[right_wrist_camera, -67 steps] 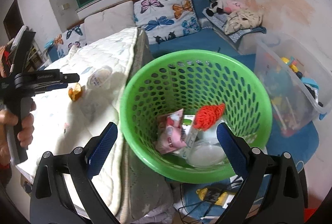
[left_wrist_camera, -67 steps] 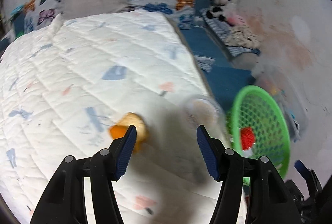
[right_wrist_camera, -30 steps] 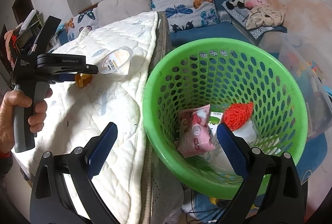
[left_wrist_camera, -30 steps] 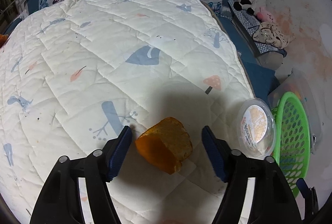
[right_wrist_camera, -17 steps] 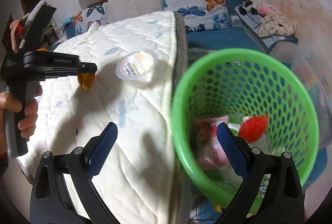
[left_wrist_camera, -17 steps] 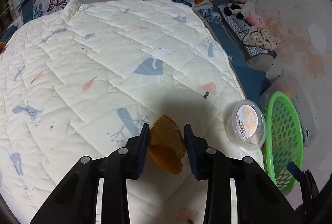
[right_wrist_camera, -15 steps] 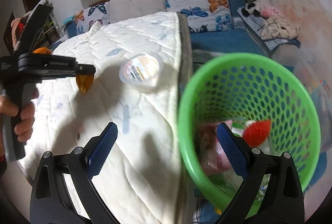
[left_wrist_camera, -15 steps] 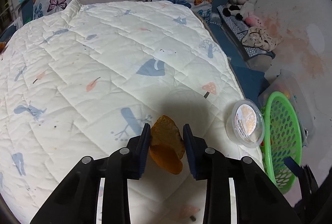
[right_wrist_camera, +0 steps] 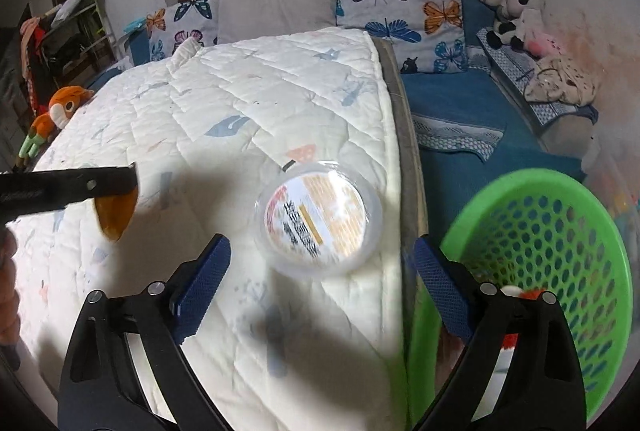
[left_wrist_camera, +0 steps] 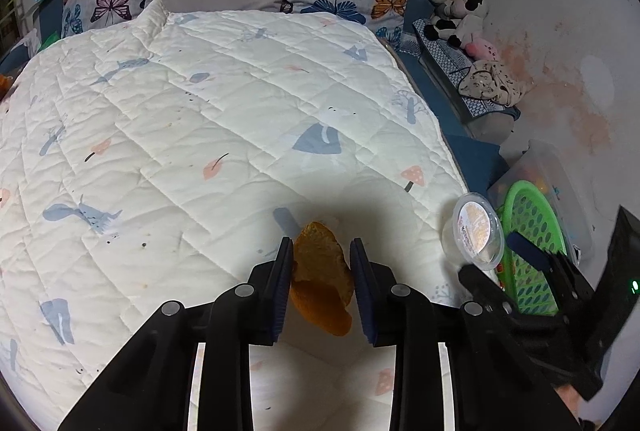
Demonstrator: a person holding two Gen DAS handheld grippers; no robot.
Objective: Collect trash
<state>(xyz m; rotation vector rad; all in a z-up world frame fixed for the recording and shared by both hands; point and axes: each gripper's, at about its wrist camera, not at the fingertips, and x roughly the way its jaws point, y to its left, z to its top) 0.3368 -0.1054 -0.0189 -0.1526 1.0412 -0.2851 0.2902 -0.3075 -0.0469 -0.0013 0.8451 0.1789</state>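
— Fingers on the left gripper (left_wrist_camera: 322, 279) are pinching the orange peel (left_wrist_camera: 320, 283); both blue pads are pressing its sides, having just finished closing in on it. Is it off the bed?

— It is hanging clear of the white quilt (left_wrist_camera: 192, 135), with its shadow lying on the fabric just below. From the right wrist view the peel (right_wrist_camera: 114, 211) is dangling under the left gripper's black finger.

— And the right gripper (right_wrist_camera: 320, 279)?

— Its jaws are standing wide apart, gripping nothing, though they have just been narrowing a little. The round plastic container (right_wrist_camera: 318, 219), with its printed lid facing up, is lying on the quilt near the bed's edge, ahead of the pads and apart from both.

— Where is the basket sitting?

— Beside the bed, to the right of the container, is the green basket (right_wrist_camera: 544, 251), with something red showing inside near its bottom. From the left wrist view the container (left_wrist_camera: 476, 231) is lying between the held peel and the basket (left_wrist_camera: 532, 247).
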